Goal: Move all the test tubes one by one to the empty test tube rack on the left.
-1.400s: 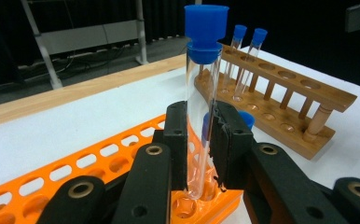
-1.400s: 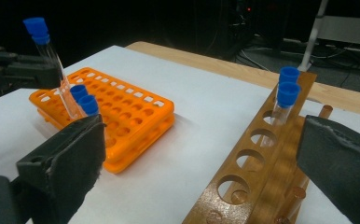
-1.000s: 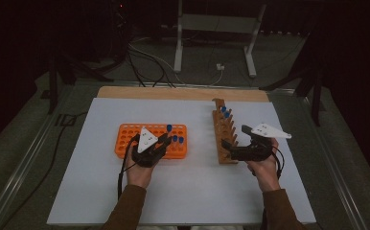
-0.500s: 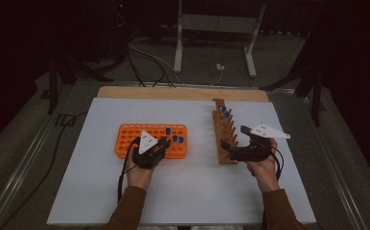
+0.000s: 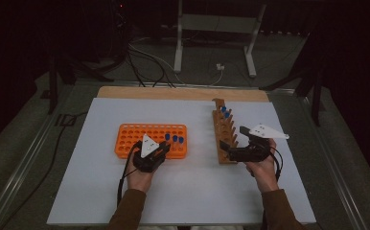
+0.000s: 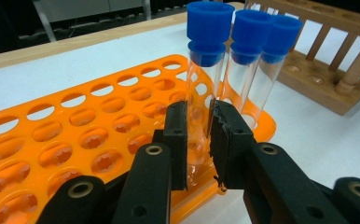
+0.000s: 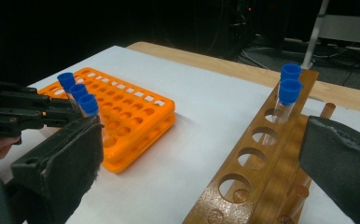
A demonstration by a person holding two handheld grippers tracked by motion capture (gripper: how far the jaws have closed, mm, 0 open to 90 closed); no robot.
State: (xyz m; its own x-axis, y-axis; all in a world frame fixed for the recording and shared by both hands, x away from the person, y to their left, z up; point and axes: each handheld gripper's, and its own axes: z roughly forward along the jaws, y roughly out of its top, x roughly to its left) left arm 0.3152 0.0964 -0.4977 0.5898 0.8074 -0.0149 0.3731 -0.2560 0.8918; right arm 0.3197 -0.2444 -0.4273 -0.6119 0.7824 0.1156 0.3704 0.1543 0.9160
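So far, the transfer looks partly done, judging by where the tubes stand: 2 clear glass test tubes with blue caps (image 5: 225, 112) sit upright in the far holes of the long brown wooden rack (image 5: 223, 139), while 3 more of the same tubes (image 7: 79, 95) stand in a short row at the corner of the flat orange plastic rack (image 5: 130, 136) nearest the wooden rack. That makes 5 tubes and 2 racks in all. The left gripper (image 6: 197, 140) has its 2 black jaws clamped on the lower glass of the nearest tube in the orange rack (image 6: 205, 84), which is seated in its hole, not yet lifted. The right gripper (image 5: 236, 143) hovers at the near end of the wooden rack with its jaws spread wide on either side of the rack's end and nothing held between them. If the tubes are bound for the wooden rack, 3 remain to be carried over, and several empty holes near the right gripper could take them.
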